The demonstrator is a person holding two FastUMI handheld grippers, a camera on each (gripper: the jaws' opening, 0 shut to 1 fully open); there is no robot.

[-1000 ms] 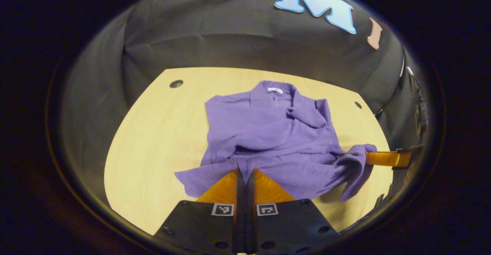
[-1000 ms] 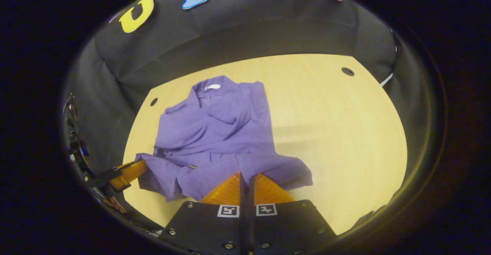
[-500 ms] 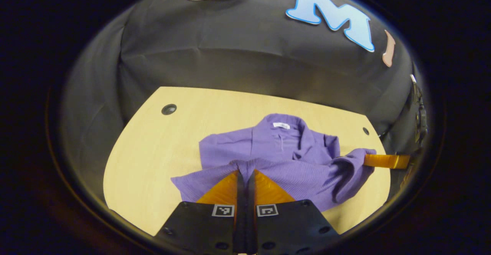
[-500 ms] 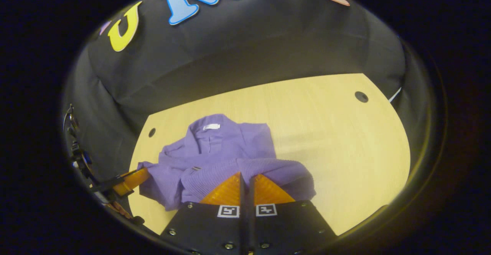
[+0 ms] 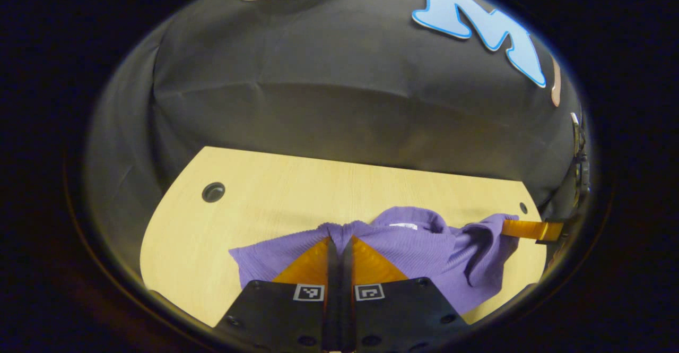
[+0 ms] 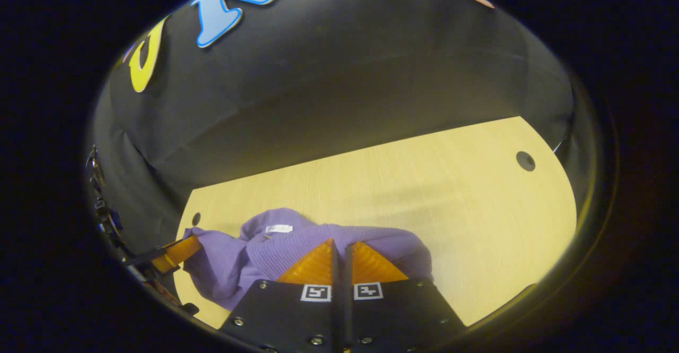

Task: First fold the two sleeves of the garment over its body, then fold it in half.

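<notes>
A purple knit garment [image 5: 424, 247] lies on the light wooden table [image 5: 276, 194], its lower hem lifted and carried over toward the collar. My left gripper [image 5: 339, 239] is shut on the hem near one corner, cloth bunched at its fingertips. In the right gripper view the same garment [image 6: 238, 257] shows with its collar label [image 6: 278, 229] just beyond the raised hem, and my right gripper [image 6: 339, 242] is shut on the hem's other corner. Each view catches the other gripper at its edge: the right gripper [image 5: 530, 229] and the left gripper [image 6: 177, 252], both pinching purple cloth.
The table has round cable holes near its far corners [image 5: 213, 191] [image 6: 525, 160]. The black cloth wall rises close behind the table's far edge. Bare tabletop stretches to the right of the garment in the right gripper view [image 6: 451, 199].
Both grippers have carried the hem forward over the body toward the collar. Less of the garment's body shows, and the booth wall takes up more of both views.
</notes>
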